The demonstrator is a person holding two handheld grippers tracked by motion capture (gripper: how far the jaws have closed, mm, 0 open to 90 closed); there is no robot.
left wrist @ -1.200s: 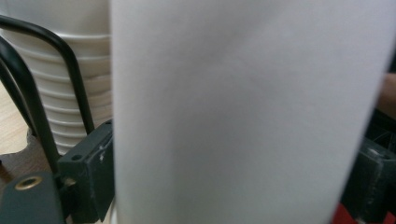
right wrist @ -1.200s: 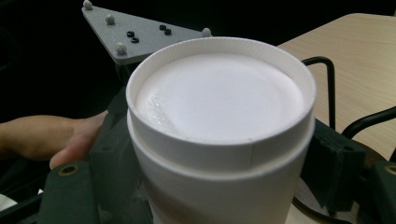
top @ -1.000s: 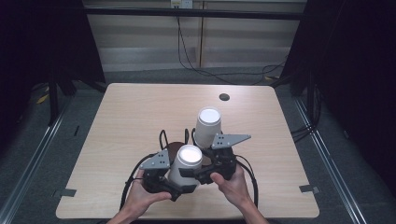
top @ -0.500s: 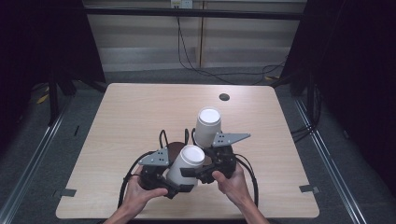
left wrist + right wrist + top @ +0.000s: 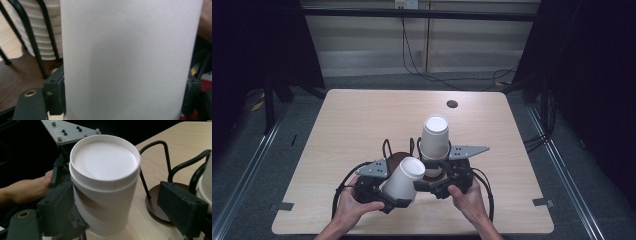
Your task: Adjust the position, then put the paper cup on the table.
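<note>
Your left gripper (image 5: 398,192) holds a white cup (image 5: 404,179) by its sides, near the front edge of the tabletop (image 5: 362,120). The cup is upside down and tilted, its closed base pointing up and toward the back right. The jaws have just been closing, and the left gripper view shows them set against both sides of the cup (image 5: 130,60). Just behind, toward the table's middle, a stack (image 5: 435,139) of upturned cups stands in a black wire holder (image 5: 388,148) on a round dark base. Your right gripper (image 5: 438,184) sits beside that stack; in its own view the jaws stand wide, the left one just beside the held cup (image 5: 105,185), the right one clear of it.
</note>
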